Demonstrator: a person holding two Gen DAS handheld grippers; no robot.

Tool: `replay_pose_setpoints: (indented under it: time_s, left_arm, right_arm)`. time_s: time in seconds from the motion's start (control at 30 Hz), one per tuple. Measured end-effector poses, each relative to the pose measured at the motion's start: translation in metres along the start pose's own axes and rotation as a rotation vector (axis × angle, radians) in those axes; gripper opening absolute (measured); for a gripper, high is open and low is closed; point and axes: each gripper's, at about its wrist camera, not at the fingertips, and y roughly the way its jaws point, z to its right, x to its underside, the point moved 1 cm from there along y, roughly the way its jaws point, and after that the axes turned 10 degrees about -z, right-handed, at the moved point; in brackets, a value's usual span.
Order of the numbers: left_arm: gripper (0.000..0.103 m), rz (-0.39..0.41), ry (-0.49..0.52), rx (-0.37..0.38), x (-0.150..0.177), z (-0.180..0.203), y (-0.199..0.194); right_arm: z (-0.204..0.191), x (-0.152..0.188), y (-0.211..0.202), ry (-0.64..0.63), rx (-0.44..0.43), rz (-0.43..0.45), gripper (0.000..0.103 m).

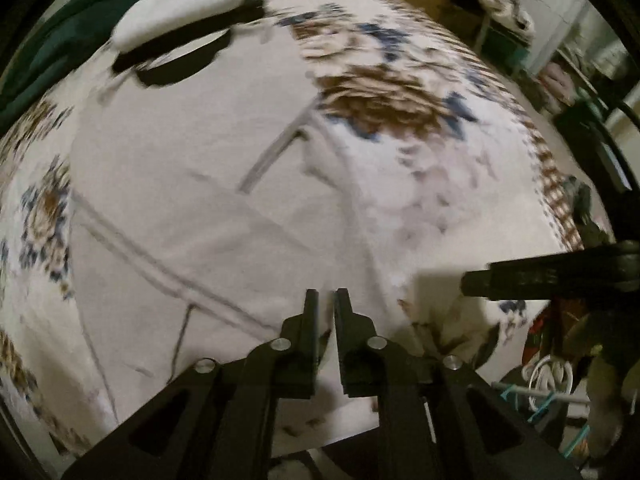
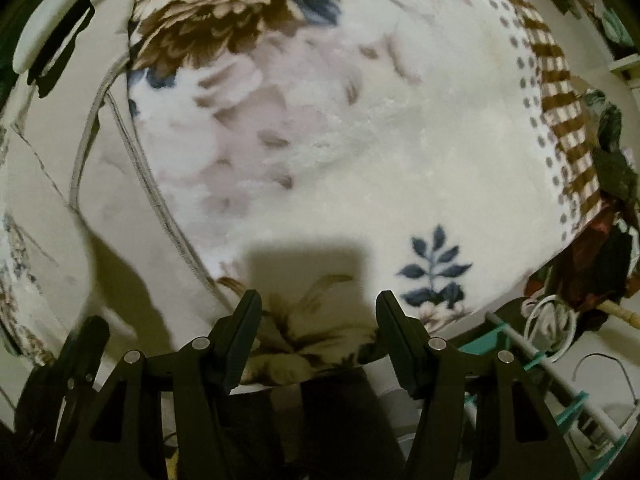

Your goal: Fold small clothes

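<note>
A pale cream garment (image 1: 192, 208), with grey seam lines, lies spread flat on a bed covered by a floral blanket (image 1: 380, 92); it fills the left and near part of the left wrist view. The left hand-held gripper (image 1: 327, 300) hangs just above the garment's near edge with its jaws nearly together and nothing visibly pinched between them. The right hand-held gripper (image 2: 318, 300) hovers over bare blanket to the right of the garment, its jaws spread wide and empty.

The step in hand looks like taking hold of the near edge for a fold. To do it well, the left jaws would need to part first, then close on a single layer at a corner or seam, while the right one moves left onto the garment so both lift evenly.

The left wrist view alone shows the whole spread of the cloth, plus a white and black folded item (image 1: 180, 12) at the far left. The right wrist view alone shows the garment's right hem (image 2: 132, 168) curving over the blanket, and a teal rack (image 2: 560, 368) beyond the bed's near right corner.
</note>
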Motion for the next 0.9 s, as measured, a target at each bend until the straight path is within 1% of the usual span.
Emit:
replay_pose_setpoints:
  time_s: [0.03, 0.07, 0.1, 0.13, 0.17, 0.27, 0.33, 0.4, 0.47, 0.53, 0.57, 0.63, 0.73, 0.8, 0.83, 0.87, 0.9]
  left_arm:
    - [0.027, -0.012, -0.028, -0.003, -0.002, -0.007, 0.004]
    - [0.048, -0.018, -0.053, -0.003, -0.001, -0.015, 0.002]
    - [0.060, -0.018, -0.085, -0.004, 0.000, -0.025, -0.001]
    - [0.078, -0.009, -0.131, -0.007, 0.002, -0.041, -0.006]
    - [0.082, -0.002, -0.170, -0.010, 0.005, -0.055, -0.010]
    - [0.082, -0.018, -0.296, -0.030, 0.022, -0.110, -0.015]
    - [0.082, -0.052, -0.357, -0.037, 0.038, -0.147, -0.010]
    - [0.082, -0.106, -0.413, -0.044, 0.055, -0.179, 0.001]
    - [0.082, -0.168, -0.481, -0.021, 0.078, -0.213, 0.017]
    - [0.082, -0.207, -0.520, 0.000, 0.092, -0.231, 0.029]
    - [0.080, -0.237, -0.535, 0.015, 0.100, -0.239, 0.036]
    - [0.080, -0.281, -0.540, 0.038, 0.111, -0.245, 0.048]
    - [0.079, -0.290, -0.523, 0.060, 0.121, -0.242, 0.056]
    - [0.071, -0.300, -0.511, 0.081, 0.126, -0.234, 0.063]
    - [0.060, -0.306, -0.504, 0.078, 0.127, -0.231, 0.065]
    - [0.057, -0.306, -0.497, 0.064, 0.127, -0.227, 0.067]
    - [0.051, -0.291, -0.489, 0.052, 0.128, -0.224, 0.065]
  right_arm:
    - [0.001, 0.001, 0.000, -0.007, -0.017, -0.001, 0.062]
    - [-0.002, -0.001, 0.000, -0.015, -0.029, -0.002, 0.062]
    - [-0.005, -0.004, -0.001, -0.026, -0.041, -0.001, 0.062]
    - [-0.008, -0.005, -0.003, -0.037, -0.058, 0.000, 0.062]
    - [-0.013, -0.007, -0.003, -0.046, -0.073, -0.002, 0.062]
    - [-0.029, -0.011, 0.002, -0.075, -0.136, -0.027, 0.062]
    - [-0.035, -0.011, 0.010, -0.100, -0.177, -0.072, 0.062]
    - [-0.037, -0.008, 0.022, -0.110, -0.194, -0.107, 0.062]
    - [-0.039, -0.003, 0.034, -0.120, -0.208, -0.142, 0.062]
    - [-0.043, 0.002, 0.043, -0.134, -0.219, -0.166, 0.062]
    - [-0.043, 0.004, 0.047, -0.141, -0.221, -0.174, 0.062]
    - [-0.044, 0.010, 0.062, -0.155, -0.222, -0.190, 0.062]
    - [-0.052, 0.017, 0.072, -0.179, -0.217, -0.207, 0.062]
    - [-0.060, 0.024, 0.081, -0.185, -0.205, -0.206, 0.062]
    - [-0.065, 0.022, 0.079, -0.187, -0.198, -0.202, 0.062]
    - [-0.072, 0.026, 0.080, -0.186, -0.192, -0.194, 0.061]
    - [-0.075, 0.028, 0.081, -0.182, -0.188, -0.187, 0.055]
